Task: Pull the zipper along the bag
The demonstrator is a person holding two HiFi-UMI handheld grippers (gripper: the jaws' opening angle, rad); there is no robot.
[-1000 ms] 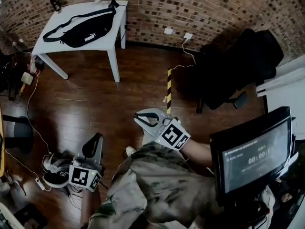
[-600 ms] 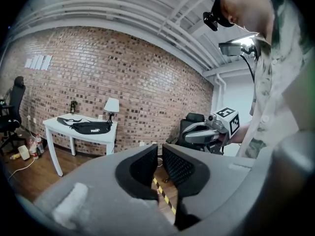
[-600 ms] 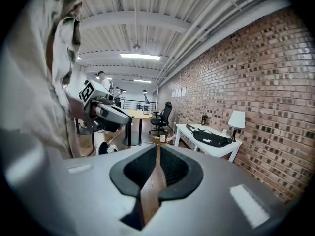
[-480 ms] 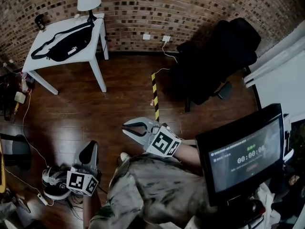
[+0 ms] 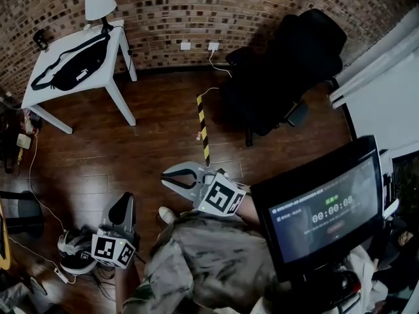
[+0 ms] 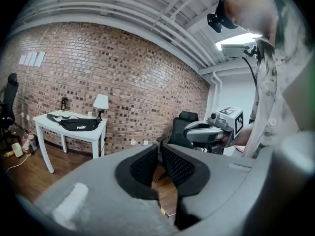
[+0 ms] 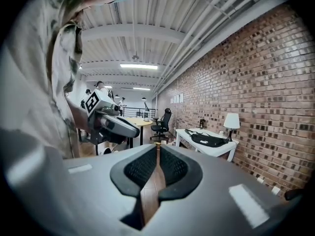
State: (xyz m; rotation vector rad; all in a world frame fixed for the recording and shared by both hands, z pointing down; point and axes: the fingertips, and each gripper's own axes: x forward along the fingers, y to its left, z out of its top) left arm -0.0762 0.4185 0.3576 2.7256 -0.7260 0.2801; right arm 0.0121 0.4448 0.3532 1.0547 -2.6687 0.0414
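The black waist bag [image 5: 72, 67] lies on a white table [image 5: 36, 90] at the far upper left, against the brick wall. Both grippers are far from it, low near the person's body. My left gripper [image 5: 122, 205] points up the floor, its jaws together and empty. My right gripper [image 5: 165, 175] points left with its jaws closed on nothing. The left gripper view shows the left gripper [image 6: 160, 146], with the bag [image 6: 74, 124] small in the distance and the right gripper [image 6: 189, 129] alongside. The right gripper view shows the right gripper [image 7: 158, 145], the bag [image 7: 209, 140] and the left gripper [image 7: 142, 132].
A white lamp [image 5: 99, 4] stands at the table's back corner. A black office chair [image 5: 288, 64] sits at the upper right. A monitor with a timer [image 5: 321, 211] is at the right. Yellow-black tape [image 5: 203, 126] marks the wooden floor. Cables and gear [image 5: 75, 250] lie at the lower left.
The head view has swung, so the table and bag slid to the upper left and shrank. Both grippers stay shut and low by the body.
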